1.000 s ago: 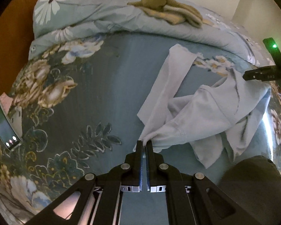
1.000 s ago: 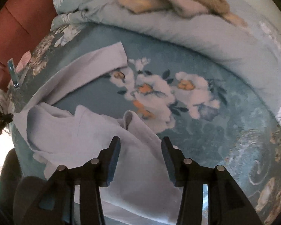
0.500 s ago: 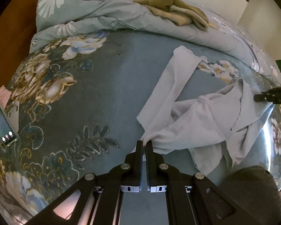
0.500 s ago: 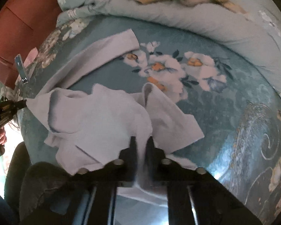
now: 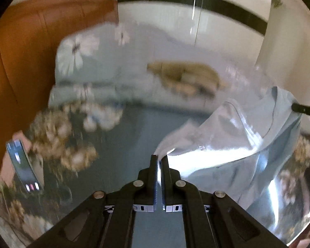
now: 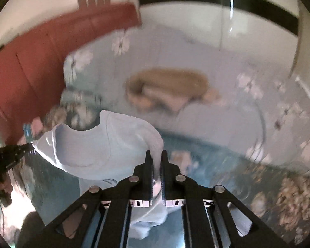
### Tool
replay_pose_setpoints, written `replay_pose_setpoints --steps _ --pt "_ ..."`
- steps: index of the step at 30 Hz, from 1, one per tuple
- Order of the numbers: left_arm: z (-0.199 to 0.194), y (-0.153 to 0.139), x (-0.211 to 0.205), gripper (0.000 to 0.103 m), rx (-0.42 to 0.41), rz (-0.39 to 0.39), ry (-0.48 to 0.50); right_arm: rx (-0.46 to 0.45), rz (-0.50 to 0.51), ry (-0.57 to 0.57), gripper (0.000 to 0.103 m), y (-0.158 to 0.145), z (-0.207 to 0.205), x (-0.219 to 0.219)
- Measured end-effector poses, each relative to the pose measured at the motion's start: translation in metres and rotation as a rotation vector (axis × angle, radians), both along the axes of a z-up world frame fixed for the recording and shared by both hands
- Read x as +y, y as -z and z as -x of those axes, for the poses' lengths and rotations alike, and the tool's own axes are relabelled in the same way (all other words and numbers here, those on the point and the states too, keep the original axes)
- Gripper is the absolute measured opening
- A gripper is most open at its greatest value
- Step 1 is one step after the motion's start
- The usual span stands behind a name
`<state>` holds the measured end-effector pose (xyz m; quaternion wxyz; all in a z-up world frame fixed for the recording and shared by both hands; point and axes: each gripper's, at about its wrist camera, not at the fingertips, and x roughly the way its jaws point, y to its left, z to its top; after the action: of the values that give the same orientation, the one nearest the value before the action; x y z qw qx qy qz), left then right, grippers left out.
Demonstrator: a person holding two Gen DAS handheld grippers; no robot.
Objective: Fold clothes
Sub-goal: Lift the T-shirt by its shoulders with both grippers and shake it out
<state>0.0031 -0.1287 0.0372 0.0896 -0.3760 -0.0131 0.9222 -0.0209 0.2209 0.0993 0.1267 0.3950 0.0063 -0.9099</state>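
Observation:
A pale blue shirt [image 5: 243, 136] hangs stretched in the air above the bed, held at both ends. My left gripper [image 5: 159, 158] is shut on one corner of the cloth, which spreads away to the right. In the right wrist view my right gripper [image 6: 155, 155] is shut on the shirt [image 6: 97, 144], with fabric bunched between its jaws; the neckline sags to the left. The right gripper's tip [image 5: 303, 109] shows at the far right edge of the left wrist view, and the left gripper [image 6: 20, 150] shows at the left edge of the right wrist view. Both views are blurred.
The bed has a teal floral sheet [image 5: 122, 128] and a rolled pale floral duvet [image 5: 105, 70] at the back. A tan garment [image 5: 188, 76] lies on the duvet. A phone [image 5: 22, 165] stands at the bed's left edge. A wooden headboard [image 5: 26, 45] is at the left.
The right gripper shut on the shirt. Both grippers then rose and tipped up, lifting the shirt off the bed; the wall and headboard have come into view.

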Motion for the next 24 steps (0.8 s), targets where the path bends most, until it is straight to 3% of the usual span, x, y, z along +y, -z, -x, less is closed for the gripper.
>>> replay_pose_setpoints --steps 7,12,24 --pt "-0.008 -0.106 -0.005 0.003 0.229 0.000 -0.003 0.216 0.029 0.039 0.006 -0.104 -0.034 0.005" --pt "-0.037 -0.155 -0.012 0.003 0.342 0.039 0.005 0.324 0.038 0.026 0.006 -0.147 -0.076 0.003" --pt "-0.135 -0.173 -0.041 0.003 0.453 0.095 -0.015 0.405 0.024 -0.085 0.006 -0.160 -0.170 -0.019"
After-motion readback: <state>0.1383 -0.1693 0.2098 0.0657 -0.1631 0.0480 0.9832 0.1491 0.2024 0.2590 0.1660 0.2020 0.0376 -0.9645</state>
